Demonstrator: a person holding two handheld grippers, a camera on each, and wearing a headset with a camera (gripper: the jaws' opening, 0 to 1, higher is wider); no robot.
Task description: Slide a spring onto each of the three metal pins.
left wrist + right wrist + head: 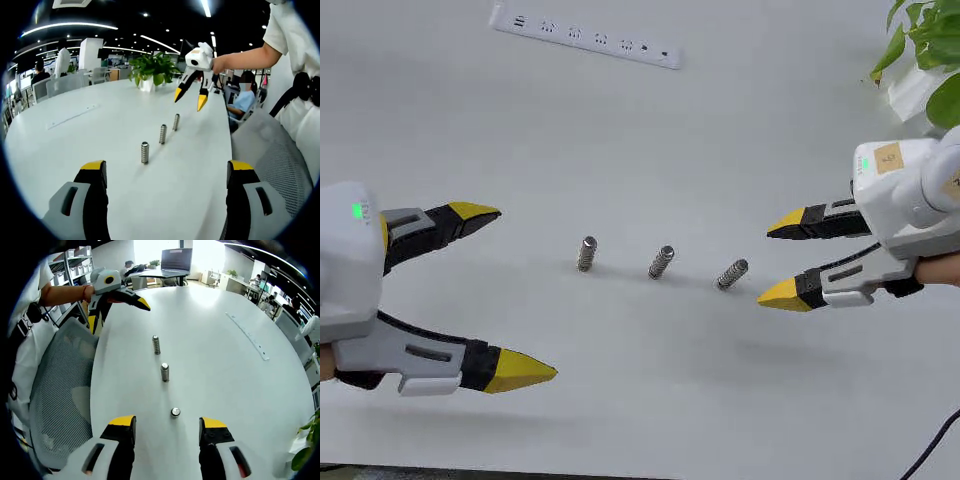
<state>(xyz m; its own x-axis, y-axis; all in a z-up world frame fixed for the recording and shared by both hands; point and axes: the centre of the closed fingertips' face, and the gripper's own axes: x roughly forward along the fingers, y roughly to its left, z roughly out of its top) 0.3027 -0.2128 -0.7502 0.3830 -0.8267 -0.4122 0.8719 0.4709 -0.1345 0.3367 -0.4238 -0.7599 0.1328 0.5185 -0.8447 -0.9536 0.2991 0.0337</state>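
Pins [662,261]: three in a row on the worktop [650,120], between the two claws. Left claw [527,292] spread, empty, well back from the row. Right claw [765,265] spread, empty, tips near the end pin [732,273]. Each pin appears to carry a spring [586,253].

Risk: pins look free-standing, so a tip brushing the end pin could topple it.

Unclear: end pin seems tilted in head view. Right gripper view shows it end-on, coils hidden. Seating at the bases is too small to judge.

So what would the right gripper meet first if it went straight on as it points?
Probably the nearest pin, just ahead of the right gripper, in line with its open jaws; height is unclear.
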